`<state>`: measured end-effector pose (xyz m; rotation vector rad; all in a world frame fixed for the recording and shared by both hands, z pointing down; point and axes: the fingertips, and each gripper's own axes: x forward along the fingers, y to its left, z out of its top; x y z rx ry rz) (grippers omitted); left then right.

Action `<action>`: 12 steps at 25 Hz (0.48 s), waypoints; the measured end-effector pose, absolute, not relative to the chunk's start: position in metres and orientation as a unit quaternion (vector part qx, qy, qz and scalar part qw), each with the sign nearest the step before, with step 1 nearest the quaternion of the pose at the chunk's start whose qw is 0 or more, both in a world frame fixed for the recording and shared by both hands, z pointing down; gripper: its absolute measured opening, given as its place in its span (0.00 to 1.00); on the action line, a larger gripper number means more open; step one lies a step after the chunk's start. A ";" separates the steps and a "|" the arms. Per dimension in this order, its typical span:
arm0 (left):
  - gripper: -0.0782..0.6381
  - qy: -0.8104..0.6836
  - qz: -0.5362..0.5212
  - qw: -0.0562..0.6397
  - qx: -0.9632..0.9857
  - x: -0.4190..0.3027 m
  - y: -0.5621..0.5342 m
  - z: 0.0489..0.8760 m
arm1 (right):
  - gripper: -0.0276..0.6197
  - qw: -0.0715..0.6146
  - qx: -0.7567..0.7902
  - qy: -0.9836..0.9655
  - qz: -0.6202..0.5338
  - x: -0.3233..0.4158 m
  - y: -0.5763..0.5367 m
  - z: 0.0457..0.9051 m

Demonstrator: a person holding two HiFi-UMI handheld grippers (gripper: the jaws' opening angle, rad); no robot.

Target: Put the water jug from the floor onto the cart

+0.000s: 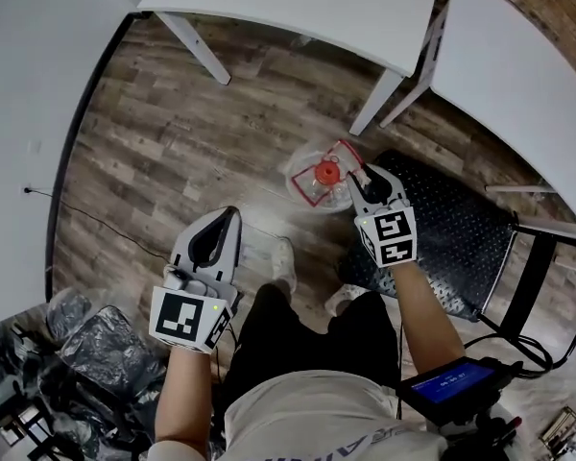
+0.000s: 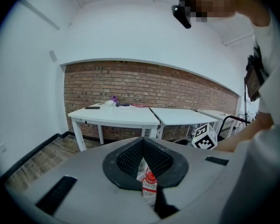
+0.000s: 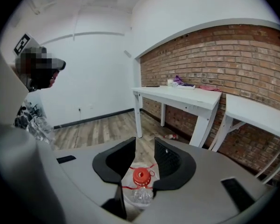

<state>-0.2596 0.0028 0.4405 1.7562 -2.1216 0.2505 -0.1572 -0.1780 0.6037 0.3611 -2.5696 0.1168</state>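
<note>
A clear plastic water jug (image 1: 312,179) with a red cap and red handle stands on the wood floor, left of the black cart (image 1: 461,229). My right gripper (image 1: 359,178) hovers just to the right of the cap, open, with nothing between its jaws. In the right gripper view the jug (image 3: 141,186) shows below and beyond the gap of that gripper (image 3: 143,144). My left gripper (image 1: 232,213) hangs further left over bare floor, shut and empty. Through the narrow slit of this gripper (image 2: 142,142) in the left gripper view, the jug (image 2: 149,185) appears further ahead.
White tables (image 1: 298,8) stand beyond the jug, their legs (image 1: 376,104) close behind it. The cart's handle frame (image 1: 547,257) rises at the right. Plastic-wrapped bundles (image 1: 86,344) lie at the lower left. The person's shoes (image 1: 284,262) are just before the jug.
</note>
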 end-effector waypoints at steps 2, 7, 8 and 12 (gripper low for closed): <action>0.11 -0.757 0.092 0.192 0.617 -0.265 0.009 0.452 | 0.25 0.279 0.129 -0.950 0.045 -0.167 -0.180 0.629; 0.11 -0.763 0.105 0.211 0.602 -0.276 0.023 0.495 | 0.36 0.308 0.108 -0.944 0.048 -0.189 -0.183 0.695; 0.11 -0.762 0.107 0.213 0.602 -0.277 0.024 0.502 | 0.38 0.314 0.104 -0.943 0.048 -0.191 -0.183 0.707; 0.11 -0.761 0.116 0.220 0.600 -0.281 0.028 0.527 | 0.45 0.337 0.094 -0.935 0.058 -0.198 -0.184 0.754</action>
